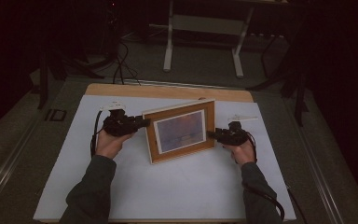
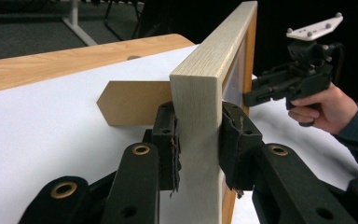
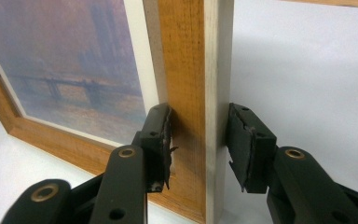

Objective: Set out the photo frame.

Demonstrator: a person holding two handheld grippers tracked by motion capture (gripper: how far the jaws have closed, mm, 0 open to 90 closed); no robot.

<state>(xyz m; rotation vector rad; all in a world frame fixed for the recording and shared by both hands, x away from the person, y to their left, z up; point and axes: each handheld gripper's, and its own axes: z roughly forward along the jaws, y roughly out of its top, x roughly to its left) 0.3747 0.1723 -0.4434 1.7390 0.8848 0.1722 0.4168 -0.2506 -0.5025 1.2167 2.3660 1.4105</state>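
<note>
A wooden picture frame (image 1: pixel 182 130) with a hazy purple print stands upright on the white mat (image 1: pixel 168 186), turned a little to the left. My left gripper (image 1: pixel 145 123) is shut on its left edge; in the left gripper view both pads press the pale side of the frame (image 2: pixel 200 70). A brown easel stand (image 2: pixel 130 102) sticks out behind it. My right gripper (image 1: pixel 210 135) holds the frame's right edge. In the right gripper view one pad lies on the frame's (image 3: pixel 186 70) brown front and the other at its back. The right gripper (image 2: pixel 261 93) is also visible past the frame.
The mat covers a wooden tabletop (image 1: pixel 168 91) whose bare strip runs along the far edge. Beyond it, on a dark floor, stand the white legs of another table (image 1: pixel 203 28) and some cables (image 1: pixel 119 65). The mat in front of the frame is bare.
</note>
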